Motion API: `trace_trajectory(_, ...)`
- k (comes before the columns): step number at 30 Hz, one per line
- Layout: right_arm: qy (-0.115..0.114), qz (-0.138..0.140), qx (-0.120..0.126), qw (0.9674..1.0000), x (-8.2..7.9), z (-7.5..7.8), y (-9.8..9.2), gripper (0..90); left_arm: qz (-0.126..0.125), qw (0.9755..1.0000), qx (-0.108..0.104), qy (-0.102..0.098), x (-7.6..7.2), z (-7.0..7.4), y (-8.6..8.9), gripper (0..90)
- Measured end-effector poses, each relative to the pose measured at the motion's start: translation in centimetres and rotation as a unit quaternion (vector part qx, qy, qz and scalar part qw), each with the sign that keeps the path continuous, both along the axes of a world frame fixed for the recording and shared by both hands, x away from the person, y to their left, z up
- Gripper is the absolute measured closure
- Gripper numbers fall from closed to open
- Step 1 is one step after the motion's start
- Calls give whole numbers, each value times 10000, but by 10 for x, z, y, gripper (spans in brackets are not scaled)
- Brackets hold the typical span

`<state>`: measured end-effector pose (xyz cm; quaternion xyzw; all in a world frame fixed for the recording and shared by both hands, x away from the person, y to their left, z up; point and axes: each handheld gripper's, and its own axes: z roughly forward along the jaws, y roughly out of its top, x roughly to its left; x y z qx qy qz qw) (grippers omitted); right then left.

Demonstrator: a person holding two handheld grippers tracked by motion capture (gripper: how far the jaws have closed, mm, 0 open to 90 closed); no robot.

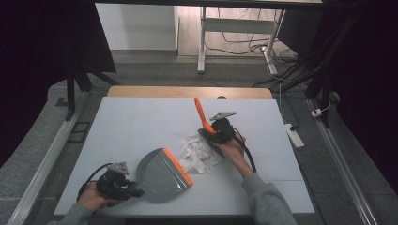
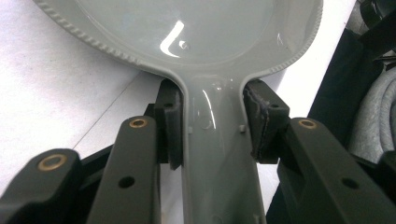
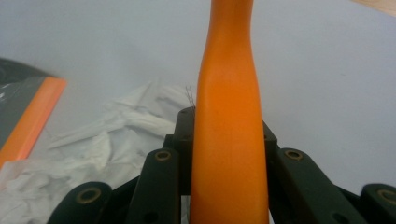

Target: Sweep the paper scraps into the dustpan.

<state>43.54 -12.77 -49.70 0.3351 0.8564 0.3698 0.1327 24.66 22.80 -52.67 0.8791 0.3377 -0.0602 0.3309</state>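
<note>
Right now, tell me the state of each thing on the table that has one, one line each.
Grey plastic dustpan with orange lip: lying on the table, mouth toward the scraps, handle clamped.
Orange-handled brush: held, handle tilted up.
Pile of white paper scraps: loose on the table, beside the dustpan's lip.
Left tool: shut on dustpan handle.
Right tool: shut on brush handle.

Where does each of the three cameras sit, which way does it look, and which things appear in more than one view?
High view: above the person's side, looking forward and down on the table; both forearms, left gripper and right gripper show.
Left gripper view: rides the left gripper, looking along its jaws, closed on the grey dustpan handle.
Right gripper view: rides the right gripper, looking along the jaws gripping the orange brush handle.
Shared: dustpan in all three; brush and paper scraps in high and right views.
</note>
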Motion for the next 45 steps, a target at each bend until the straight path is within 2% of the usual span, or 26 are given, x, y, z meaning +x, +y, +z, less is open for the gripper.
trace_trajectory(5,-53,318,-178,9993,-12,-1,19,715,-10,10000,-5,1,1,0,0,610)
trace_trajectory(9,111,472,-11,9988,-18,0,29,715,-6,10000,-9,7,1,-1,-1,609)
trace_trajectory(14,155,660,62,9977,-27,-1,42,715,-9,10000,-7,2,2,-1,-2,609)
trace_trajectory(20,227,896,274,9953,-40,1,60,715,-4,10000,-1,6,2,-1,-3,609)
trace_trajectory(24,193,1142,330,9927,-51,4,72,715,-3,10000,-1,3,2,-1,-3,609)
trace_trajectory(28,189,1334,567,9893,-58,12,77,714,1,10000,-5,2,2,-1,-3,609)
trace_trajectory(32,-74,1201,701,9903,-56,24,67,714,1,10000,-13,4,2,-1,-3,609)
trace_trajectory(34,-140,1020,789,9915,-51,29,58,715,1,10000,-13,0,2,-1,-3,609)
trace_trajectory(39,-383,592,763,9946,-37,34,37,715,7,10000,-19,3,2,-1,-3,609)
trace_trajectory(45,-428,276,765,9958,-25,35,21,715,11,10000,-12,0,2,-2,-3,609)
